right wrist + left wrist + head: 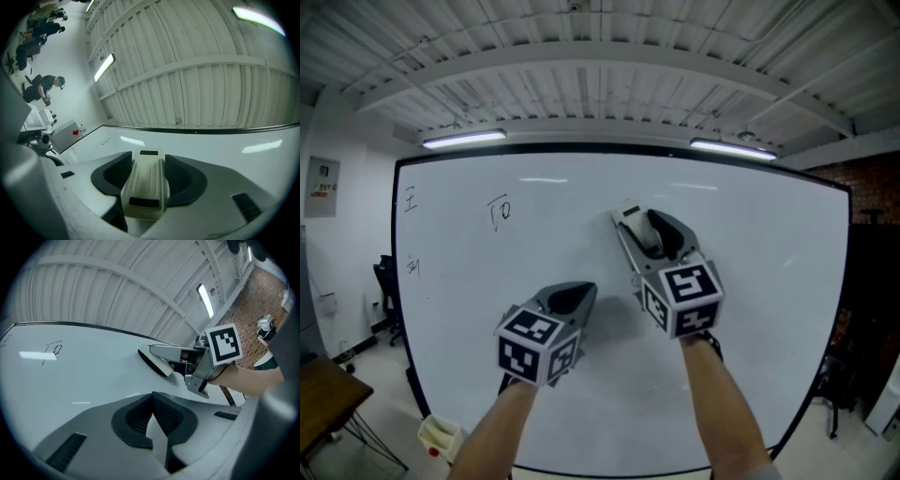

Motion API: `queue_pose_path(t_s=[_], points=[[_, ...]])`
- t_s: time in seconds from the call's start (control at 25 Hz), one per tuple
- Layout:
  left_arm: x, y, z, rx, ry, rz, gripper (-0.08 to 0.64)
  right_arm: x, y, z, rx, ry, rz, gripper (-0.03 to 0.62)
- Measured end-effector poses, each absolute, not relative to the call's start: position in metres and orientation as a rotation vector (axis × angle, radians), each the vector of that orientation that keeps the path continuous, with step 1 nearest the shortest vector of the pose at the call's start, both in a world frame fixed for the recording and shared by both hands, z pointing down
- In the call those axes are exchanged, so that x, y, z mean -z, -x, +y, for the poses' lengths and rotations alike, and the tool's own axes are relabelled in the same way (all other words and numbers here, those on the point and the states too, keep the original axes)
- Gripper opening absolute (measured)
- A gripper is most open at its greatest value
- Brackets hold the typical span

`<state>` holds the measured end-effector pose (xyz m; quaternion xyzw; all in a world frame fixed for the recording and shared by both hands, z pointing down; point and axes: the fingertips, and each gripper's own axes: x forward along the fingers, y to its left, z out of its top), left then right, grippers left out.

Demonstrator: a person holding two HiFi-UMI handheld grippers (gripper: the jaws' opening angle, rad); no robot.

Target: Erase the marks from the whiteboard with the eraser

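Observation:
A big whiteboard [750, 309] fills the head view. Handwritten marks sit at its upper left: one [500, 211] near the top, one [411, 199] by the left edge, and a third [413, 267] lower down. My right gripper [642, 230] is shut on a pale eraser [630, 228], whose dark felt face lies against the board's middle. In the right gripper view the eraser [145, 183] sits lengthwise between the jaws. My left gripper [572, 298] is lower left of it, shut and holding nothing. Its view shows the eraser [154, 363] and a mark [51, 350].
A wooden table corner [323, 394] and a white bin [441, 436] stand at the lower left, with an office chair [386, 281] beside the board's left edge. A stand [839, 394] is by the right edge. A person [44, 86] stands far off left.

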<state>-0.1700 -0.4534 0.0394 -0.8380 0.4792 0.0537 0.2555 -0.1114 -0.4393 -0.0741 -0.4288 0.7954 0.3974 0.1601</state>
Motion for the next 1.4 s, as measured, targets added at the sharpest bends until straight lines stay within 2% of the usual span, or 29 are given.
queue_pose_path(t_s=[0.52, 0.84, 1.4], points=[[-0.038, 0.148, -0.444, -0.127, 2.265, 1.309, 0.006, 0.087, 0.071, -0.443, -1.097, 1.284, 2.253, 0.222], [-0.041, 0.135, -0.442, -0.120, 2.274, 1.302, 0.006, 0.103, -0.016, -0.448, -0.952, 1.352, 2.153, 0.222], [-0.046, 0.123, -0.423, -0.128, 2.303, 1.270, 0.006, 0.080, -0.028, -0.408, -0.862, 1.275, 2.176, 0.221]])
